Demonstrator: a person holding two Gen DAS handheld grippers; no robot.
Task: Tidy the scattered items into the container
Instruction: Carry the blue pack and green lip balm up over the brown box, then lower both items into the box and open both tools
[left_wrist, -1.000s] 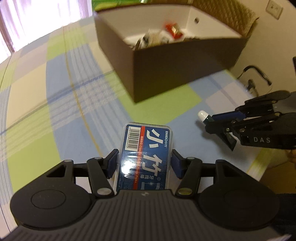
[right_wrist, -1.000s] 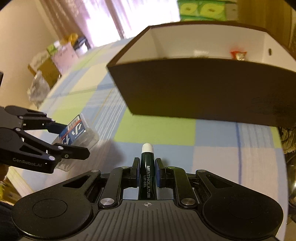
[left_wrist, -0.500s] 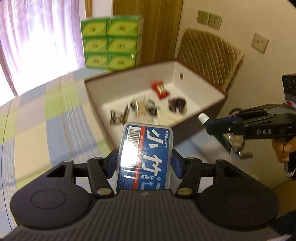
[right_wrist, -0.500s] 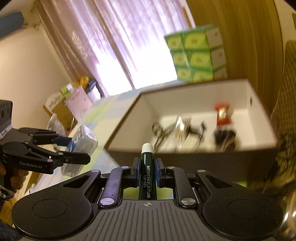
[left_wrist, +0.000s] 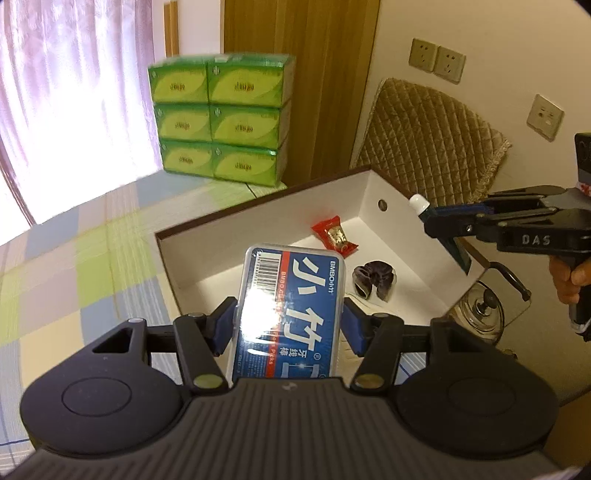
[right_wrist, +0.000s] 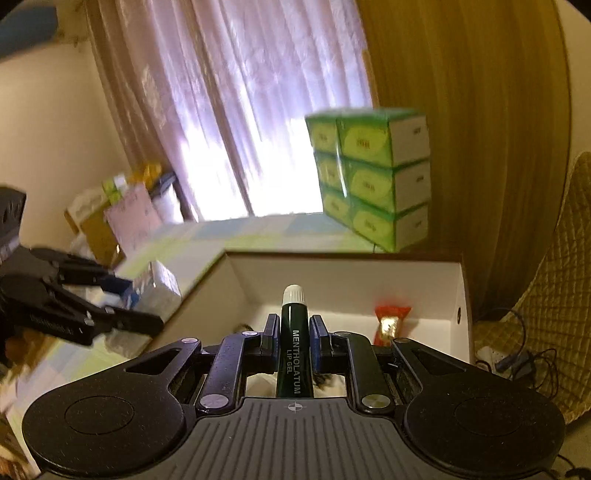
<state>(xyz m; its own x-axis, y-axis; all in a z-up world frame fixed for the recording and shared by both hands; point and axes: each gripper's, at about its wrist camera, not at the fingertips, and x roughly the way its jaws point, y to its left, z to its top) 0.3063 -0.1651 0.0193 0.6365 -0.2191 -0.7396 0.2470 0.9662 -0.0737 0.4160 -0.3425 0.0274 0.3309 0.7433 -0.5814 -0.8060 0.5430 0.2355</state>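
My left gripper (left_wrist: 290, 325) is shut on a clear floss pick box (left_wrist: 291, 310) with a blue label, held in the air over the near part of the brown, white-lined container (left_wrist: 266, 218). My right gripper (right_wrist: 293, 325) is shut on a dark green lip gel tube (right_wrist: 293, 354) with a white cap, raised above the container's near wall (right_wrist: 207, 288). In the left wrist view the right gripper (left_wrist: 439, 221) hangs over the container's right rim with the tube's white cap (left_wrist: 418, 202) showing. Inside lie a red candy wrapper (left_wrist: 334, 236) and a dark scrunchie (left_wrist: 373, 278).
Stacked green tissue boxes (left_wrist: 219, 118) stand behind the container on the checked tablecloth (left_wrist: 74, 266). A quilted chair back (left_wrist: 424, 136) rises at the right, with a glass pot lid (left_wrist: 480, 314) low beside the table. A hand (left_wrist: 569, 277) grips the right tool.
Both grippers have lifted from near the tablecloth and moved forward, and now hang over the open container with their items still held.
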